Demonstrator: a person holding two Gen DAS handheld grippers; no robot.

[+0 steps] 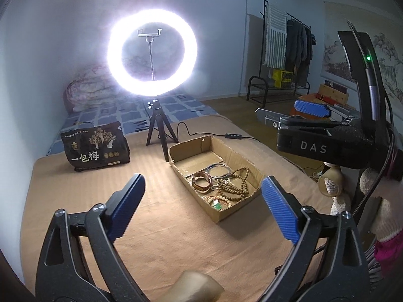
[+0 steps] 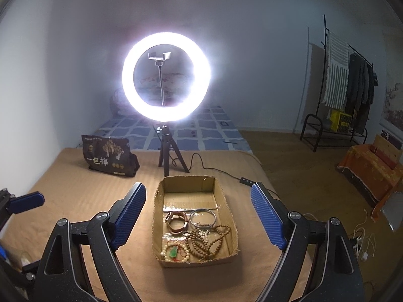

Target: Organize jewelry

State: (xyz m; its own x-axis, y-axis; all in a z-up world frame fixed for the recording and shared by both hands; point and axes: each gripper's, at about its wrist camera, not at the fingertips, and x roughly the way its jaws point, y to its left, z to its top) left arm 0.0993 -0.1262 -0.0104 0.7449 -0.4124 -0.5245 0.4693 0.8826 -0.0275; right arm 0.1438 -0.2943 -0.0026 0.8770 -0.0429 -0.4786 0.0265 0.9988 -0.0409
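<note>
Both grippers [image 1: 202,206] [image 2: 199,216] gape empty; jewelry box [image 2: 233,216] sits ahead, apparently untouched.

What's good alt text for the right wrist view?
A shallow cardboard box sits on a tan bedspread, holding wooden bead strands, a metal bangle, a leather band and a pale bead bracelet with a green pendant. The right tongs are open and empty in front of it. Behind stand a lit ring light and a black snack bag.
</note>
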